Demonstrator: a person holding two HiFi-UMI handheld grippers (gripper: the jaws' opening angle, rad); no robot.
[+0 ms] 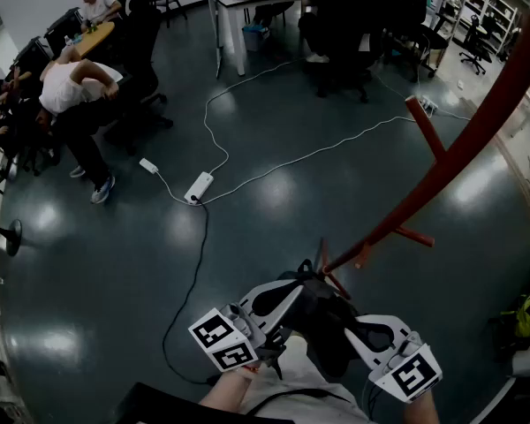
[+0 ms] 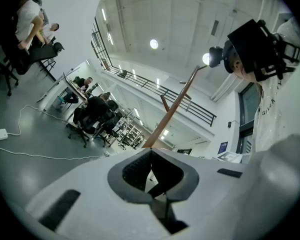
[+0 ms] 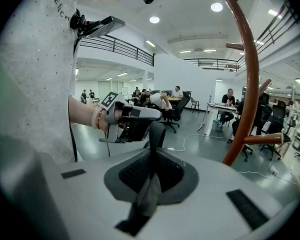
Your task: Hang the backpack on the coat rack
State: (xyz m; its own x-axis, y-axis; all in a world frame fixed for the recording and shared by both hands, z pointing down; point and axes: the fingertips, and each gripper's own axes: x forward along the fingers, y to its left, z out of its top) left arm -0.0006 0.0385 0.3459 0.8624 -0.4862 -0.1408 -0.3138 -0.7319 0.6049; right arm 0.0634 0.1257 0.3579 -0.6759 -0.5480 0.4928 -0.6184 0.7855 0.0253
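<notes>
Item: backpack, black. It hangs between the two grippers, touching both, just under the lowest pegs of the rack.

Left gripper: jaws drawn together on dark backpack fabric, which fills the narrow gap between them in the left gripper view. It points up and inward toward the right gripper, with its marker cube low and to the outside. The left hand is wrapped round its handle, with the forearm bare and a band at the wrist.

Right gripper: jaws clamped on a black strap, which runs down between the pads and rises in a loop just beyond the tips. It points up and inward, mirroring the left gripper, with its marker cube at the outer lower side.

Pose: both forearms come in from below, close to the body. The grippers angle toward each other and are near but not touching.

Rack: reddish-brown curved pole. It rises ahead of and to the right of the right gripper, and a side peg stands beyond that gripper's tips.

Floor: dark and glossy, well below the grippers.
</notes>
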